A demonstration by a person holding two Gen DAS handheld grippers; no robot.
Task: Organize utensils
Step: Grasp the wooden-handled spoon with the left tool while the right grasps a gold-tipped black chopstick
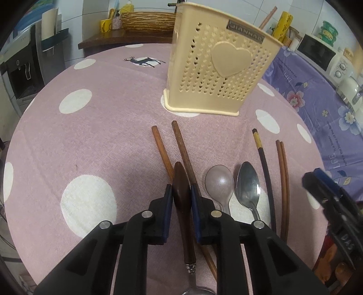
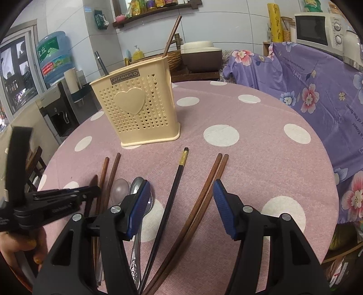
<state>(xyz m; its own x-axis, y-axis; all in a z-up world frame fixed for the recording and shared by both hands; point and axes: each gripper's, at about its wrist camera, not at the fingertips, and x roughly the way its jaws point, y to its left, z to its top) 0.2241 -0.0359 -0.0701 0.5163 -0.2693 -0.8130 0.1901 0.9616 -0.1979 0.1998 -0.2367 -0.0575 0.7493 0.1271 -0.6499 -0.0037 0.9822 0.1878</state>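
Note:
A beige perforated utensil holder (image 1: pixel 217 68) (image 2: pixel 140 109) stands on the pink dotted table (image 1: pixel 90 136), with a chopstick and a dark handle sticking out of it. My left gripper (image 1: pixel 180 188) is shut on the dark wooden handle of a spoon (image 1: pixel 181 174), whose metal bowl lies toward me. Two brown chopsticks (image 1: pixel 181 145) lie beside it. To the right lie a clear plastic spoon (image 1: pixel 219 181), a metal spoon (image 1: pixel 248 183), a black chopstick (image 2: pixel 174 195) and a brown chopstick pair (image 2: pixel 204 199). My right gripper (image 2: pixel 182 181) hovers open over the black chopstick and the pair.
A purple flowered cloth (image 2: pixel 306 95) covers a counter to the right, with a microwave (image 2: pixel 317 29) on it. A water dispenser (image 2: pixel 59 109) stands off the table's left edge. A wicker basket (image 1: pixel 145 20) sits behind the table.

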